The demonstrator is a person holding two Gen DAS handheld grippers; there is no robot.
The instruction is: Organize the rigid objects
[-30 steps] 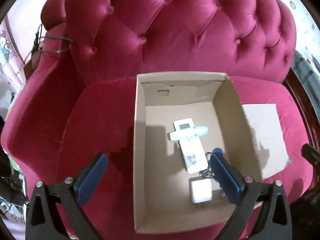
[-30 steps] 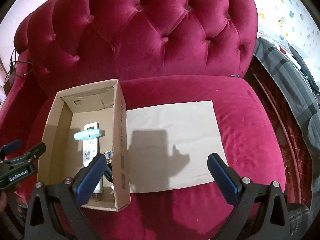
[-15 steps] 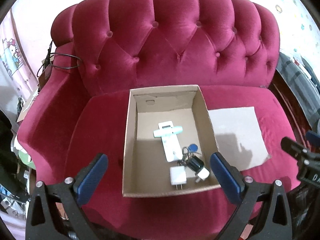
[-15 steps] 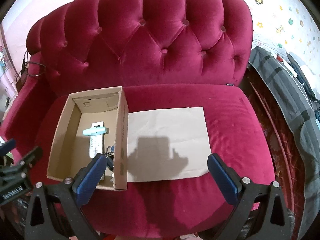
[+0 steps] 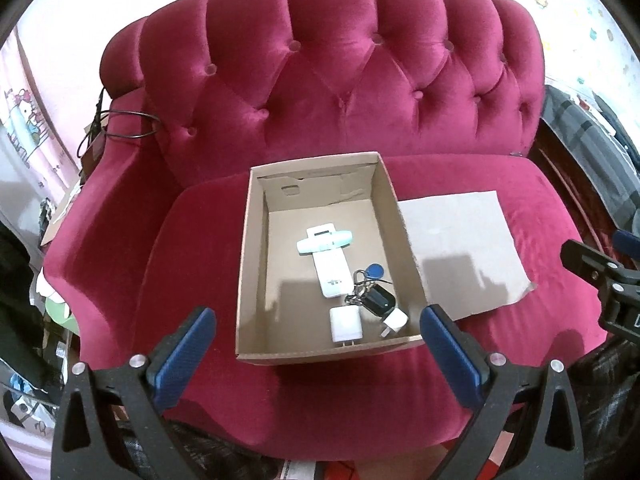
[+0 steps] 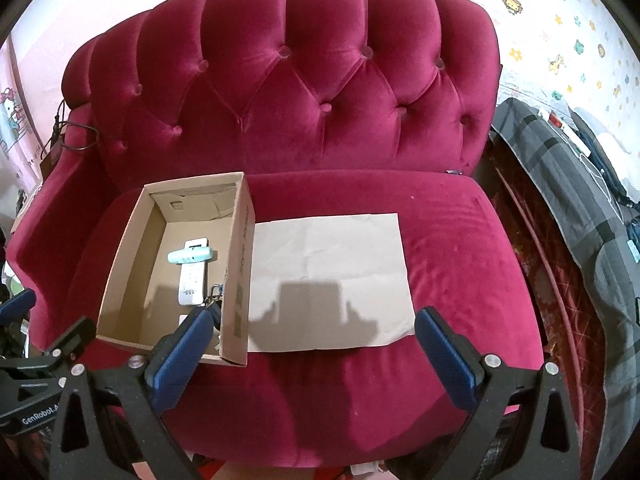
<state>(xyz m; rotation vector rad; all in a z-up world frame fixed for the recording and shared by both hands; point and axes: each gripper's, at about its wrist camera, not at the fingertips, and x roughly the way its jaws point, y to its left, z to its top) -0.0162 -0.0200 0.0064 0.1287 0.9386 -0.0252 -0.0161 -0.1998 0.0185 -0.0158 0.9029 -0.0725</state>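
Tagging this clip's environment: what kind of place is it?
Likely a home living room or bedroom: a tufted red velvet sofa, cartoon-print wallpaper, and a cardboard box of small household items on the seat.

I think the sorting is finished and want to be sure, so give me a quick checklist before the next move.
1. Left gripper open and holding nothing: ok.
2. Right gripper open and holding nothing: ok.
3. Long white remote control, mint green stick-shaped device lying across it, key bunch with blue fob, two white plug adapters all inside the open brown cardboard box: ok.
4. Flat brown cardboard sheet bare, nothing left on it: ok.
5. Red velvet sofa seat free of stray items: ok where visible.
6. Box sitting steady: cannot tell.
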